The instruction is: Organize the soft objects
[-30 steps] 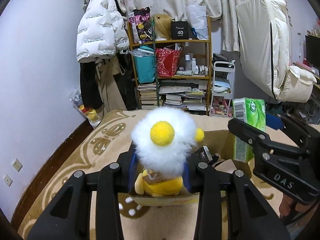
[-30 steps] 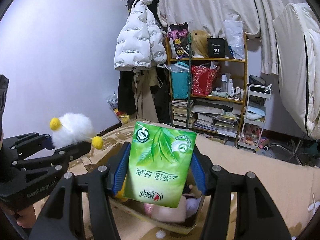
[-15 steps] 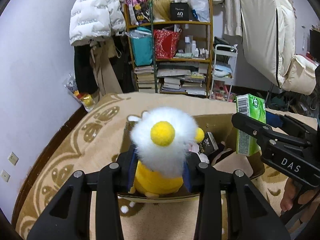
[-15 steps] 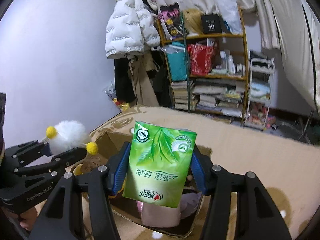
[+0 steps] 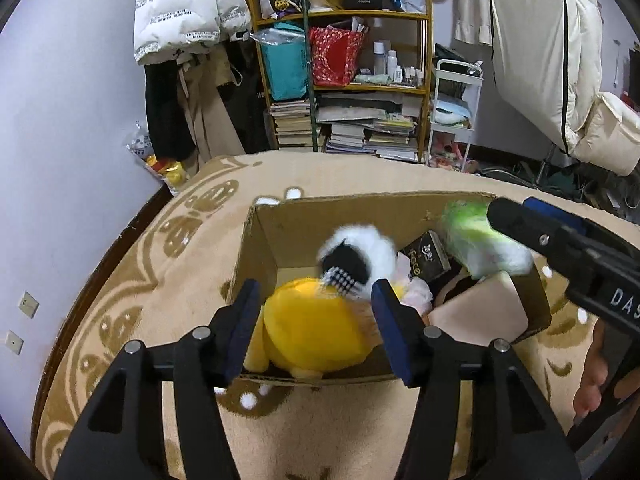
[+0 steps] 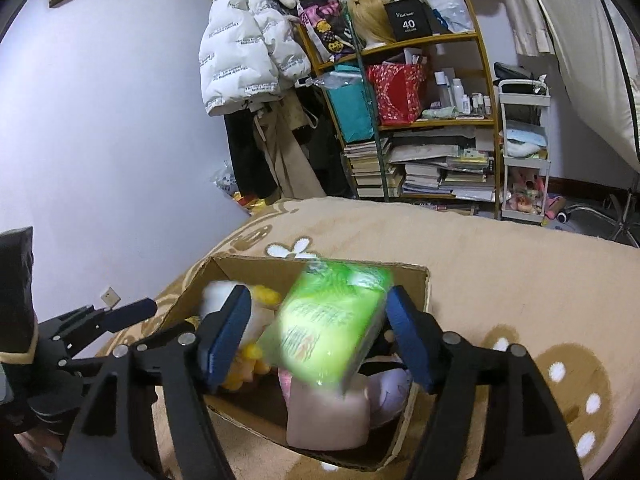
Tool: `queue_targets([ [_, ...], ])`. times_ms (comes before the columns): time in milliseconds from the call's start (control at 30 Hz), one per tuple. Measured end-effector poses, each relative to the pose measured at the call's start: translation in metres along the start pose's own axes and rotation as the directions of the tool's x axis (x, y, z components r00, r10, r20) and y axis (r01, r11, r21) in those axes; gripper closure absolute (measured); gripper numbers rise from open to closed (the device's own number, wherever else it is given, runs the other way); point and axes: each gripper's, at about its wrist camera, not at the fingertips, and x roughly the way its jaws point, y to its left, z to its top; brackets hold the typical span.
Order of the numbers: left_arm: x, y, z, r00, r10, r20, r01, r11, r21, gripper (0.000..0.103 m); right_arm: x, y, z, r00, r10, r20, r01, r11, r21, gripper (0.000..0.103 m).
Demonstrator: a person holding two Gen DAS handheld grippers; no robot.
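An open cardboard box [image 5: 280,220] stands on the tan rug. My left gripper [image 5: 316,328] is open above its near edge. The white fluffy toy [image 5: 356,252] with yellow pompoms is blurred, loose in the box above a yellow plush [image 5: 316,332]. My right gripper [image 6: 316,336] is open over the box [image 6: 416,276]. The green tissue pack [image 6: 332,328] is blurred and tilted between its blue pads [image 6: 224,332], free of them. In the left wrist view the pack [image 5: 480,236] is a green-white blur at the box's right side.
The box also holds a black "face" packet [image 5: 426,256], a pink soft item [image 6: 332,416] and a pale plush [image 6: 390,396]. A cluttered shelf [image 5: 348,80], a white jacket [image 5: 188,8] and a small cart [image 5: 456,112] stand by the far wall. The rug [image 5: 132,288] ends at dark floor on the left.
Both grippers tipped down over the box and opened. The white fluffy toy and the green tissue pack have left the jaws and are dropping into the box.
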Motion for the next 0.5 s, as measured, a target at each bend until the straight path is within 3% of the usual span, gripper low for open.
queue_targets([
  [333,-0.022,0.003,-0.004,1.000,0.027,0.012,-0.027,1.000,0.007,0.034,-0.024,-0.001,0.003,0.999,-0.021,0.030,0.020,0.999,0.034,0.004],
  [400,-0.029,0.006,-0.005,0.999,0.031,0.014,-0.031,0.999,-0.007,0.024,-0.031,0.001,0.003,0.999,-0.028,0.036,0.027,0.999,0.027,0.000],
  [500,-0.045,0.009,-0.007,0.998,0.044,0.033,-0.044,0.999,-0.024,0.018,-0.045,0.007,0.004,0.998,-0.040,0.047,0.040,0.999,0.011,0.000],
])
